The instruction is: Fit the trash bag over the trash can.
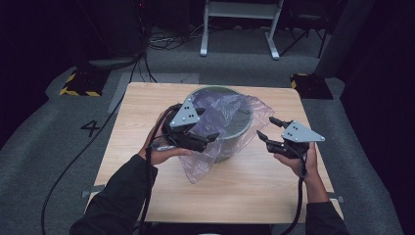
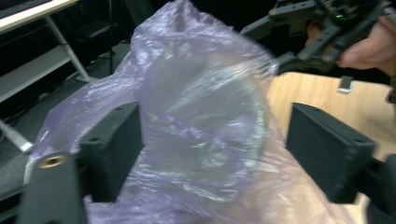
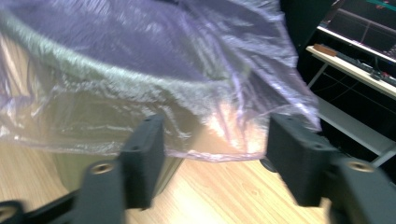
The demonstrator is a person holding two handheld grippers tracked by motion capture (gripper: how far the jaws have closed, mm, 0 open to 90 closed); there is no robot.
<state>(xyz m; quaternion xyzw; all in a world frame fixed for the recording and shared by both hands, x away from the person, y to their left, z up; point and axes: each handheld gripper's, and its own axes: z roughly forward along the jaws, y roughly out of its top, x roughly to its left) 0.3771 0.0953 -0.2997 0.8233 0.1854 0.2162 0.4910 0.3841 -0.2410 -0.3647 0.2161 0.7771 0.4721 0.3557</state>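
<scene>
A grey-green bin (image 1: 234, 147) stands in the middle of the wooden table (image 1: 254, 191). A thin purple plastic bag (image 1: 220, 110) lies over its rim and hangs down its front left side. My left gripper (image 1: 208, 125) is at the bin's left edge, open, with loose bag film (image 2: 201, 93) bulging between its wide-set jaws (image 2: 219, 135); the pads do not press it. My right gripper (image 1: 265, 126) is just right of the bin, open. Its jaws (image 3: 215, 144) point at the bag's hanging hem (image 3: 187, 46) over the bin rim (image 3: 93, 70), with nothing between them.
A white-legged frame (image 1: 240, 19) stands on the floor behind the table. Yellow-and-black striped bases (image 1: 80, 83) (image 1: 308, 83) sit off both far corners. Cables trail over the grey floor at the left. A desk with a keyboard (image 3: 355, 56) lies beyond the bag.
</scene>
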